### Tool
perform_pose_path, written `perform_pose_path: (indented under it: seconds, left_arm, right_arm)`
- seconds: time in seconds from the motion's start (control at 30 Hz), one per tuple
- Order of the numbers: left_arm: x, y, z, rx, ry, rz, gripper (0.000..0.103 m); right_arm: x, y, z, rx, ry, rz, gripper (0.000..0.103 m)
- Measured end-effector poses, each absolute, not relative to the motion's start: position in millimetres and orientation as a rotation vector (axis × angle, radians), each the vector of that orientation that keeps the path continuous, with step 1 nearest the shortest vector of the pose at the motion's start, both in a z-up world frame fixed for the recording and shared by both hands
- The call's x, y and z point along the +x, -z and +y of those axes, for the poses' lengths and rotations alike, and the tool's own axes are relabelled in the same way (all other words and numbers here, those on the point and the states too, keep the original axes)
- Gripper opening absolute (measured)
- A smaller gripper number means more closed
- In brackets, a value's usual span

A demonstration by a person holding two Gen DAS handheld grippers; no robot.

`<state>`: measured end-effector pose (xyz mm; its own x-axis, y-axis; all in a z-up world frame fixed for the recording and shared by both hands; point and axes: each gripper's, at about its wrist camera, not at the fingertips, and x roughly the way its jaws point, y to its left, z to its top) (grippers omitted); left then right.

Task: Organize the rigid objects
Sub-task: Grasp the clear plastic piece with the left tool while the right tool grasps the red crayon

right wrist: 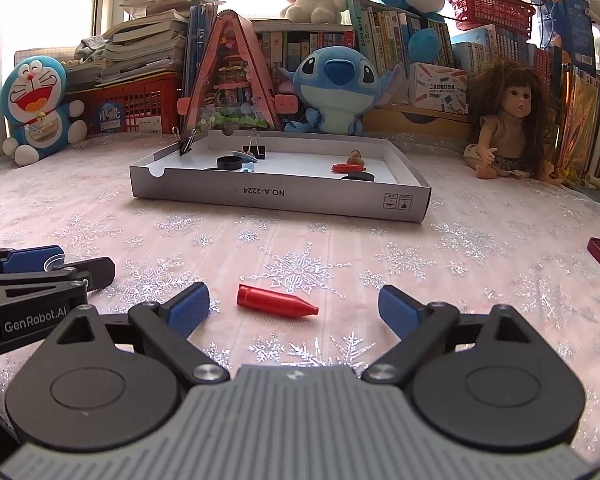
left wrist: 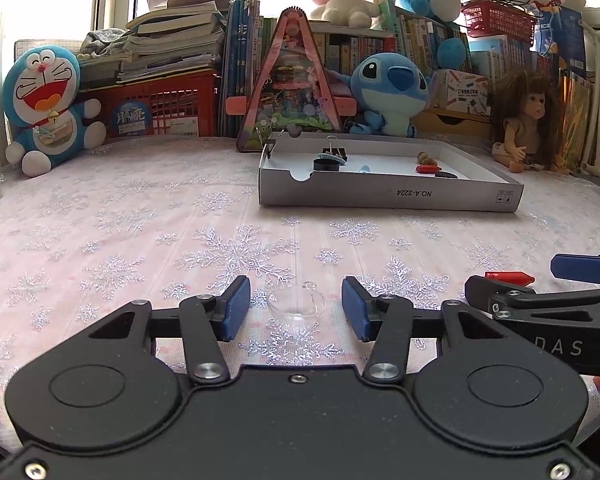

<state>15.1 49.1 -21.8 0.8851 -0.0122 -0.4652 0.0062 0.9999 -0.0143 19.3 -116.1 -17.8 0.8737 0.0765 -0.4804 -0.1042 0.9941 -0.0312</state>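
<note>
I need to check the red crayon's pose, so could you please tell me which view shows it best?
The right wrist view: the crayon lies whole on the cloth between the open right tongs. The left wrist view shows only part of it, behind those tongs.

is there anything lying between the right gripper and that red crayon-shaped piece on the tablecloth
Nothing visible. The red crayon-shaped piece lies on bare tablecloth just ahead of the open right gripper, roughly between its fingers. The left gripper sits off to its left, not in the path.
</note>
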Motion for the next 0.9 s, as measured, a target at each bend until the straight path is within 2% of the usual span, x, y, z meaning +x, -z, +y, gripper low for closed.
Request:
perform_pose_path:
  seconds: [0.23, 0.4, 0.57, 0.9]
  left_arm:
    - [13.9, 22.4, 48.8, -0.010, 0.009, 0.477, 0.044]
    - [13.4, 22.4, 46.5, -0.003, 0.013, 0.473, 0.039]
    - [13.4, 21.7, 42.9, -0.004, 0.030, 0.475, 0.026]
    - [13.2, 21.0, 40.2, -0.006, 0.037, 0.477, 0.026]
  right_arm:
    - [19.2, 17.7, -114.0, -0.044, -0.086, 0.490, 0.095]
    - [16.2, 16.7, -116.8, -0.003, -0.073, 0.468, 0.089]
    - [11.9, 15.7, -114.2, -0.015, -0.068, 0.436, 0.082]
    - [12.9, 20.0, -112.0, -0.015, -0.076, 0.463, 0.065]
